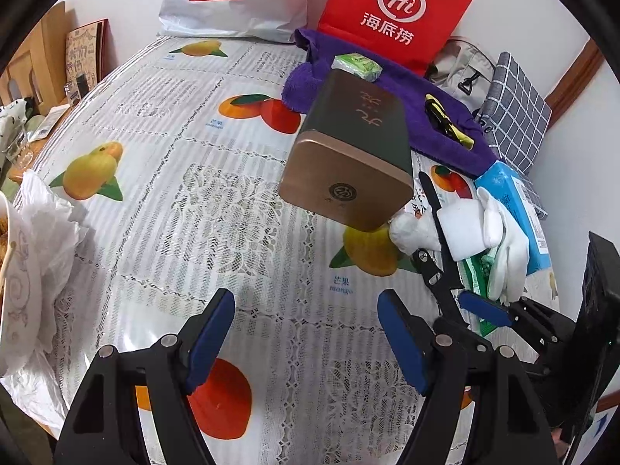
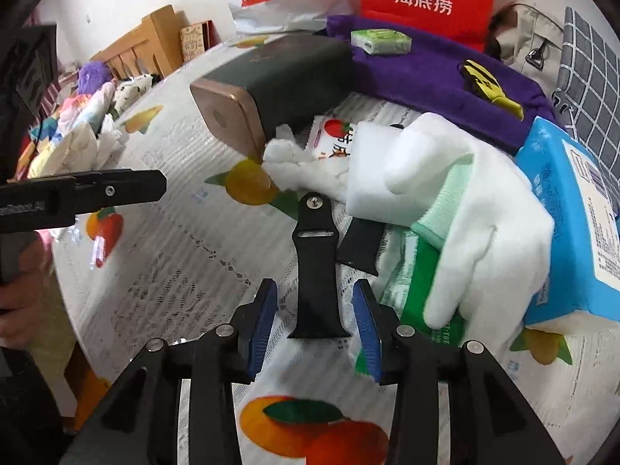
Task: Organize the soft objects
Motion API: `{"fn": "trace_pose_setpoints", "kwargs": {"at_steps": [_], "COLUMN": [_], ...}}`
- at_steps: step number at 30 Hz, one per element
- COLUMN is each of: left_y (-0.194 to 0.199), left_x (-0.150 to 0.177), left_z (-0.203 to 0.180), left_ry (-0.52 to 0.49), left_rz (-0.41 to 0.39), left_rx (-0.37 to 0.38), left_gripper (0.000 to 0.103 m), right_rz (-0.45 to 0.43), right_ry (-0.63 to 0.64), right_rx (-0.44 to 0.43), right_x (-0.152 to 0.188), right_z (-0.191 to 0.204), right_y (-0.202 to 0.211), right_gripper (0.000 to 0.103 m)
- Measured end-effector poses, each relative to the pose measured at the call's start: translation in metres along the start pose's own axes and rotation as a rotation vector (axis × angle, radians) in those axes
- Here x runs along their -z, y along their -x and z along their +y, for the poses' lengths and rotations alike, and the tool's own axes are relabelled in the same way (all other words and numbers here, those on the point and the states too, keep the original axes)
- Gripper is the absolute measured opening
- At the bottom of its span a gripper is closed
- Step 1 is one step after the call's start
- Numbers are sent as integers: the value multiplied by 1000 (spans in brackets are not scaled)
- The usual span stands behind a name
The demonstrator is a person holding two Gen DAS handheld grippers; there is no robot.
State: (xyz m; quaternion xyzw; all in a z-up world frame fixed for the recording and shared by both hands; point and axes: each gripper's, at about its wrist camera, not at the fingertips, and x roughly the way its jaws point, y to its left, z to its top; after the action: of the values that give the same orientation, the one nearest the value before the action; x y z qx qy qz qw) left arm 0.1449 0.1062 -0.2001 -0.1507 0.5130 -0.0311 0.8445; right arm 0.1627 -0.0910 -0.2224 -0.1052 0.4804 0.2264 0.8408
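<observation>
Black watch strap (image 2: 316, 267) lies flat on the desk (image 2: 186, 240), lengthwise between your right tongs (image 2: 314, 319). Blue pads sit either side of its near end with a gap on both sides: not gripping, partly open. The second strap half (image 2: 358, 246) lies just right of it, tucked under the white foam block (image 2: 378, 178). White glove (image 2: 488, 240) drapes over the green packet (image 2: 422, 298), blue tissue pack (image 2: 573, 217) beside them on the right. White wad (image 2: 288, 162) touches the near corner of the tilted dark tin (image 2: 279, 89). Purple towel (image 2: 434, 77) at the far side carries a small green pack (image 2: 380, 40) and a yellow-black item (image 2: 490, 87).

Your right tongs pitch steeply down over the strap. Your left tongs (image 1: 306, 343) are wide open, empty, angled down over bare desk left of the pile.
</observation>
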Motion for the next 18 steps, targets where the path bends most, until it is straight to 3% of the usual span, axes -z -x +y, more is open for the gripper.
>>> {"fn": "trace_pose_setpoints", "kwargs": {"at_steps": [3,5,8,12,18], "left_y": [-2,-2,-2,-4,-16], "left_x": [-1,-2,-3,-5,-9], "left_z": [-3,-5,-9,-14,-37], "left_ry": [2,-2,-16,-21,-21], "left_rz": [8,9,4,2,-8], "left_rx": [-4,-7,-12,-6,24], "left_gripper": [75,75,75,75,73], "right_rz": [-36,-55,-57,-84,-162], "right_ry": [-6,10,7,-58,-77], "right_rx": [35,56,39,-60,-68], "right_x": [-3,-4,-4,0,18], "right_z": [5,9,10,4,-2], "right_y": [-5,-6,-5,13,61], "right_gripper": [37,21,20,20,20]}}
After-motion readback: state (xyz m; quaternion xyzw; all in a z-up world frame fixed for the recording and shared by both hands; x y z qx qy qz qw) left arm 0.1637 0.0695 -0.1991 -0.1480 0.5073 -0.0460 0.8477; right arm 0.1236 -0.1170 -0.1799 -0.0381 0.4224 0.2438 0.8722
